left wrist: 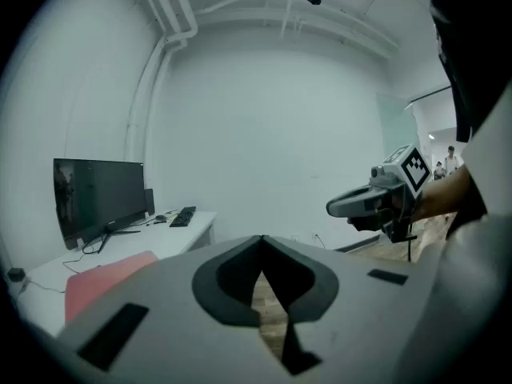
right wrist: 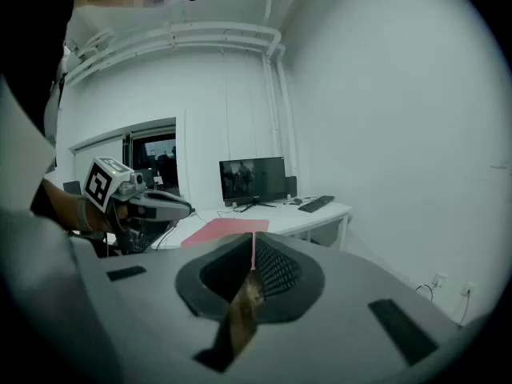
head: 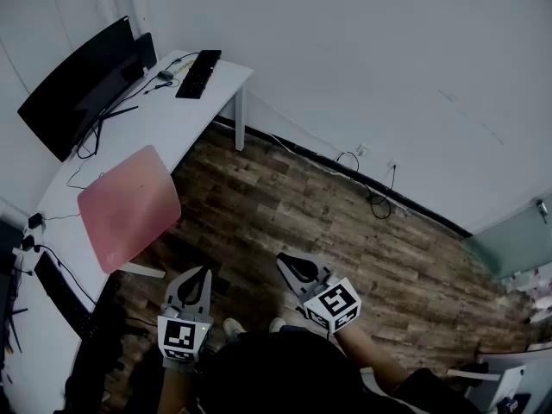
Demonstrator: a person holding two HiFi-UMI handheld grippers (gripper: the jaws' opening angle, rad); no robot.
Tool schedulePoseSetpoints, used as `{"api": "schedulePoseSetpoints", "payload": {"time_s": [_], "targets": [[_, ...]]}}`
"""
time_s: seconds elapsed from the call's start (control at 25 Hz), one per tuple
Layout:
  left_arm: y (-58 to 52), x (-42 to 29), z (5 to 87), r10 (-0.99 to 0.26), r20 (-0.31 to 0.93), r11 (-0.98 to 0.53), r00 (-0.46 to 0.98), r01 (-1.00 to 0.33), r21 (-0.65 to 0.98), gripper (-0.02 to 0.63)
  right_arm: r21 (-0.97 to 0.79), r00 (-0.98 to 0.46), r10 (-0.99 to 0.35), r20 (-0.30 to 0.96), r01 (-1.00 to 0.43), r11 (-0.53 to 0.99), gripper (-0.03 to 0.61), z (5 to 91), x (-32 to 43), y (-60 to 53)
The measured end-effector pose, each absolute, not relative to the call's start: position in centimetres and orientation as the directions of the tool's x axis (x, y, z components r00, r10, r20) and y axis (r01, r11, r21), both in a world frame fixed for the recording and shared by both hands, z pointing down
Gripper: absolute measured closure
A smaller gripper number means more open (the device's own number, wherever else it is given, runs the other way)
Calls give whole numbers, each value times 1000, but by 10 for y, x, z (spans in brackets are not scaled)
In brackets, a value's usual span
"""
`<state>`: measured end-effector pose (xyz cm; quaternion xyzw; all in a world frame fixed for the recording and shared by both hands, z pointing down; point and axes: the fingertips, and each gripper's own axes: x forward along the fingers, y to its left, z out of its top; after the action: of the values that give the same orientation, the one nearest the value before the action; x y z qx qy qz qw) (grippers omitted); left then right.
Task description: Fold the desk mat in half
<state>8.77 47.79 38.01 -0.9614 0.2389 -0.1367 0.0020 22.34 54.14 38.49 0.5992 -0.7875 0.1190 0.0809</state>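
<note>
The pink desk mat (head: 129,205) lies flat on the white desk (head: 164,119), its near corner hanging over the desk edge. Both grippers hover over the wooden floor, short of the desk and apart from the mat. My left gripper (head: 203,272) is shut with nothing in it, and my right gripper (head: 285,260) is shut and empty too. In the left gripper view the closed jaws (left wrist: 262,238) point past the mat (left wrist: 108,282). In the right gripper view the closed jaws (right wrist: 252,237) point toward the mat (right wrist: 224,229).
A black monitor (head: 78,84) and a keyboard (head: 198,73) stand at the desk's far end, with cables along the desk. A second keyboard (head: 60,296) lies at the near left. A black chair (head: 103,352) is by the desk. Wires run along the wall's foot (head: 371,192).
</note>
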Motion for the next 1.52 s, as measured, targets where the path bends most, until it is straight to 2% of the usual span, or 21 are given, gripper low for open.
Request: {"api": "schedulePoseSetpoints", "payload": {"time_s": [0.84, 1.16, 1.52], "targets": [[357, -73, 395, -583, 231, -799, 779, -601, 12, 604, -40, -350, -884, 310, -934, 356, 554, 384, 86, 400], [278, -97, 419, -673, 281, -712, 684, -703, 6, 604, -77, -452, -831, 323, -888, 453, 553, 405, 75, 302], [142, -71, 420, -753, 358, -596, 553, -803, -12, 604, -161, -579, -741, 340, -812, 561, 552, 418, 109, 146]]}}
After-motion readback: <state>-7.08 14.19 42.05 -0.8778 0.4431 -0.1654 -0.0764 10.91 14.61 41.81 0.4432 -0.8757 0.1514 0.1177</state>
